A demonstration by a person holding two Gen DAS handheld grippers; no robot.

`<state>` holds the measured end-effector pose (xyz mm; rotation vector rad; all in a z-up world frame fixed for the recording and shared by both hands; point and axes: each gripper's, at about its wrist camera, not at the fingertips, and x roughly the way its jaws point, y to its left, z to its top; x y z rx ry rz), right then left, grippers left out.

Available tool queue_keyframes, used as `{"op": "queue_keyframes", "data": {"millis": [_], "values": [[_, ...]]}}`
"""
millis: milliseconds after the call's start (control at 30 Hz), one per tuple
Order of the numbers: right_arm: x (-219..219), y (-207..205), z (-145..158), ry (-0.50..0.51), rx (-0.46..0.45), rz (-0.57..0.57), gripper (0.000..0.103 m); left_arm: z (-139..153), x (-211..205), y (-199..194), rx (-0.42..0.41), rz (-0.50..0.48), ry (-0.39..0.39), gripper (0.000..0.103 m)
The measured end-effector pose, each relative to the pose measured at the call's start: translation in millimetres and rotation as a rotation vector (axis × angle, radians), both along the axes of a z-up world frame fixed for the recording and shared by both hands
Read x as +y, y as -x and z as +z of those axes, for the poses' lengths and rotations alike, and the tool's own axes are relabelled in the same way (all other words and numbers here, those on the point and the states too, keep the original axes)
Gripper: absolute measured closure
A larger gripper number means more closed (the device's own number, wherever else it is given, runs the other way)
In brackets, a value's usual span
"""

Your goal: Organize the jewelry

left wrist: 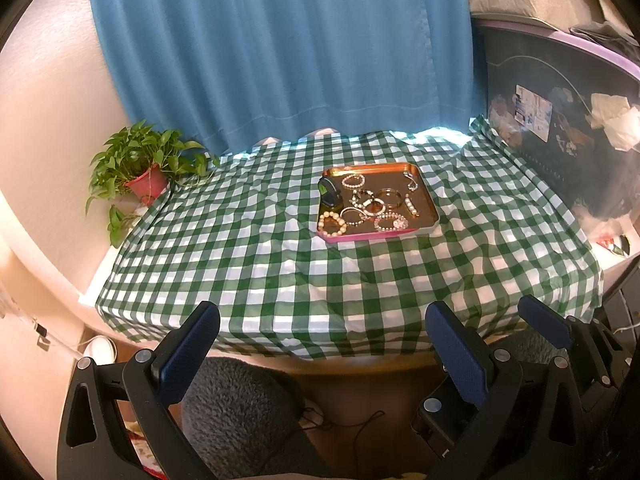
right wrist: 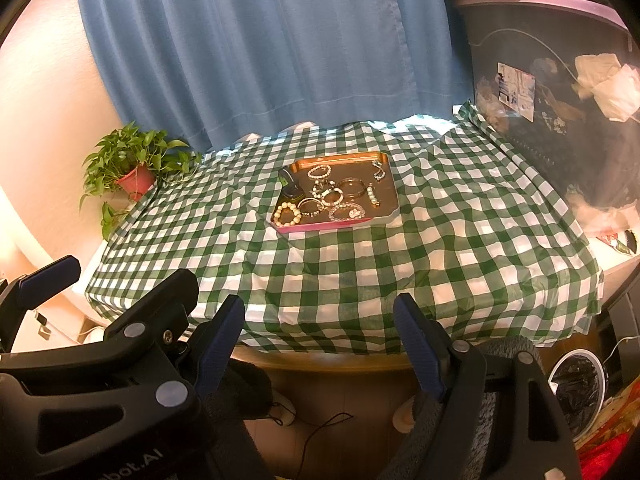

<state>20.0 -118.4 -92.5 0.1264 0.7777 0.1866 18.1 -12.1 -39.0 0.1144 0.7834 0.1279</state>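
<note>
Jewelry lay heaped in a shallow tray (left wrist: 427, 200) with a pink front edge, which sat on the green-and-white checked tablecloth (left wrist: 248, 248) toward the far right part of the table. Inside the tray a cream bead bracelet (left wrist: 332, 225) rested in the near left corner, a dark watch (left wrist: 330, 195) leaned against the left wall, and a second pearl bracelet (left wrist: 353, 181) lay near the far rim. A gold bangle (left wrist: 389, 196) sat about the middle, a pale pink bracelet (left wrist: 390, 223) lay close to the front edge, and a short pearl clip (left wrist: 411, 205) lay toward the right side. Several pieces touched or overlapped in the middle, and the finer ones were too small to tell apart.

Both tools hung at the near edge of the table, well apart from the tray. The left gripper (left wrist: 324, 340) stood wide, its blue-padded fingers (left wrist: 456, 352) spread with nothing between them. The right gripper (right wrist: 320, 328) also stood wide and held nothing; in the left view one of its fingers showed just beside the left tool.

A potted plant (left wrist: 146, 164) in a red pot stood at the far left corner, beside a blue curtain (left wrist: 280, 48) hanging behind the table. A dark storage bin (left wrist: 560, 120) stood at the right.
</note>
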Motion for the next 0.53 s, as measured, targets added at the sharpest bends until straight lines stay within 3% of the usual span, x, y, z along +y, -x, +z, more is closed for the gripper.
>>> {"op": "queue_keyframes", "data": {"millis": [533], "values": [[-0.9,-0.1,0.2,-0.002,0.002,0.002,0.028,1.2,-0.3,0.1,0.003,0.004,0.0,0.001]]}}
